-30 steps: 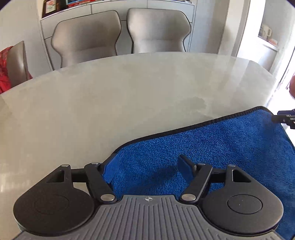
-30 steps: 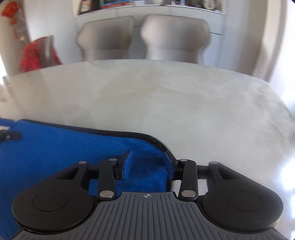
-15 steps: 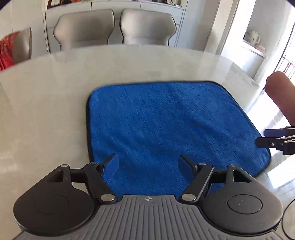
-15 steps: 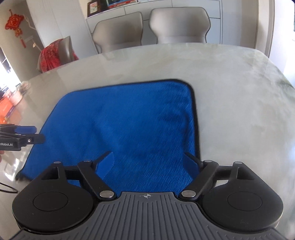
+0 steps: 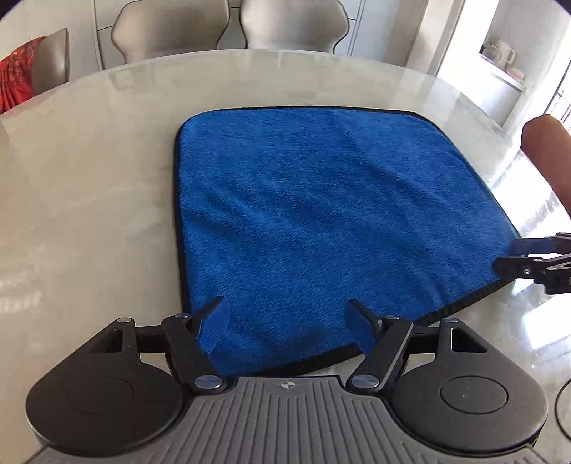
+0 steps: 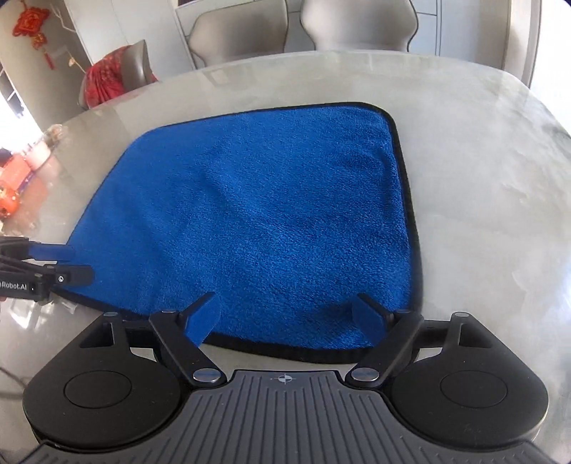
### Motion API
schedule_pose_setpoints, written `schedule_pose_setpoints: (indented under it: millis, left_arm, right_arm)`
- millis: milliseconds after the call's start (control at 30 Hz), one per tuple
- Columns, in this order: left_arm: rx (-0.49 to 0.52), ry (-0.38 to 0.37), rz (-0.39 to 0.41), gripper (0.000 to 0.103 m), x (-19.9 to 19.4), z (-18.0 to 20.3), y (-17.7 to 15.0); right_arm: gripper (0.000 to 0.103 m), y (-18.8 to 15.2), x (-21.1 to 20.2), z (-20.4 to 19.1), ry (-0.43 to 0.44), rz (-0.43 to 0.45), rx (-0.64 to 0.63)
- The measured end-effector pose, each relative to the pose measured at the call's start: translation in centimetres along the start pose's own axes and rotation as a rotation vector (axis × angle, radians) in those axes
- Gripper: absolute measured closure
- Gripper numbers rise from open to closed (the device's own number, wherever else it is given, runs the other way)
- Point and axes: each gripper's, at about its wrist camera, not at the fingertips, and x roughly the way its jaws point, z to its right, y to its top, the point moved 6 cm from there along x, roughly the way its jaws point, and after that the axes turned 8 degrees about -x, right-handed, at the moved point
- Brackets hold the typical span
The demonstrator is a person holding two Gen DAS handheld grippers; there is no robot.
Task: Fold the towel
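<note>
Towel released and laid flat.
The blue towel [image 5: 321, 221] is now spread on the worktop [image 5: 89, 200]; both grippers, left [image 5: 289, 321] and right [image 6: 285, 317], are drawn back, fingers wide, nothing held.

towel [image 5: 321, 221]: now flat, released | right claw [image 6: 285, 317]: wider, pulled back | left claw [image 5: 289, 321]: pulled back to near edge

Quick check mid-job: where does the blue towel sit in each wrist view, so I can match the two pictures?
Left wrist view: the blue towel fills the centre and right, its near edge between the open fingers.
Right wrist view: the blue towel fills the centre and left, near edge just ahead of the fingers.
Shared landmark: the two grey chairs behind the table.
</note>
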Motion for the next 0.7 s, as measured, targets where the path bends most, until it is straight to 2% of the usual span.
schedule_pose_setpoints:
  millis: [133,267,467,567,700]
  left_arm:
    - [-0.051,0.015,0.018,0.028,-1.6,-1.6,-0.6]
    - [-0.117,0.032,0.047,0.028,-3.6,-3.2,-1.5]
    - [-0.154,0.052,0.016,0.028,-4.5,-4.2,-3.1]
    - [-0.146,0.039,0.010,0.028,-4.9,-4.4,-3.5]
    - [-0.050,0.050,0.015,0.029,-4.5,-4.3,-3.7]
  right_arm:
    - [0.020,-0.1,-0.2,0.0,-0.044,-0.022,-0.027]
    - [0.012,-0.3,-0.1,-0.4,-0.037,-0.021,-0.019]
    - [0.006,-0.5,0.4,-1.0,-0.046,-0.026,-0.067]
    - [0.005,-0.4,0.5,-0.9,-0.036,-0.025,-0.062]
    - [0.003,-0.7,0.5,-0.9,-0.030,-0.029,-0.073]
